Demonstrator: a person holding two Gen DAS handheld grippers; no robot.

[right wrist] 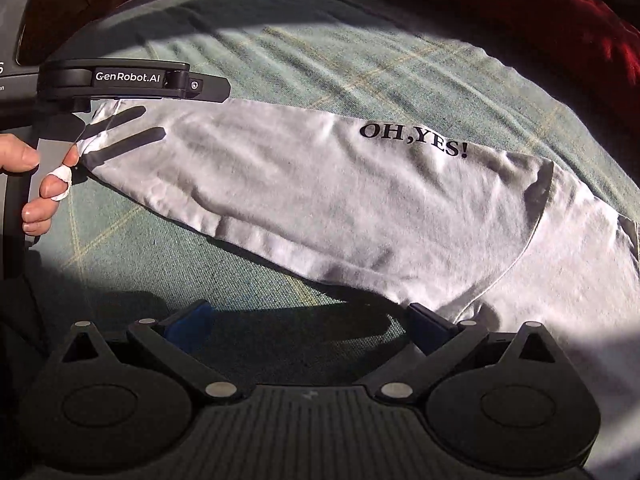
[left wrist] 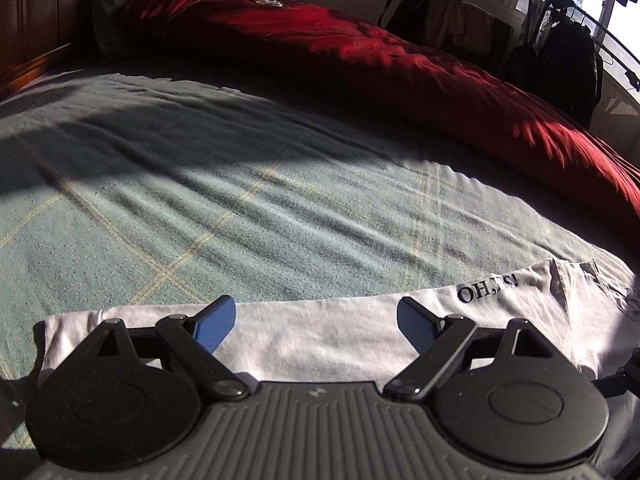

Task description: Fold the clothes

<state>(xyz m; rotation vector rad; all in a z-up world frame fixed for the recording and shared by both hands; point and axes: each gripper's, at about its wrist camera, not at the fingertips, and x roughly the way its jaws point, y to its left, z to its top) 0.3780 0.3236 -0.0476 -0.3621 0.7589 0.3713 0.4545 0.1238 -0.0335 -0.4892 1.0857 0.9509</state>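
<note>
Here I see a white shirt (right wrist: 320, 200) lying folded into a long band across the green bedspread (left wrist: 200, 200), its black print "OH,YES!" (right wrist: 414, 140) facing up. The band runs from my left gripper toward the lower right of the right wrist view, where the wider part of the shirt spreads out past a curved seam.

My left gripper (left wrist: 316, 326) stands wide, with nothing pinched between its blue pads (left wrist: 214, 330). It hangs over the near end of the band, and the white cloth shows in the gap between the fingers; I cannot tell whether the tips touch the cloth. In the right wrist view the same gripper comes in from the left edge, with the hand (right wrist: 36, 184) around its grip; one finger wears a white wrap. The shirt's end is bunched just beside those fingers.

My right gripper (right wrist: 308, 328) is also spread wide and holds nothing. Its left pad is over bare bedspread in shadow, and its right pad (right wrist: 428, 328) sits at the lower edge of the shirt, near the seam; contact is not clear.

A red duvet (left wrist: 400, 64) lies along the far side of the bed, well apart from the shirt.
</note>
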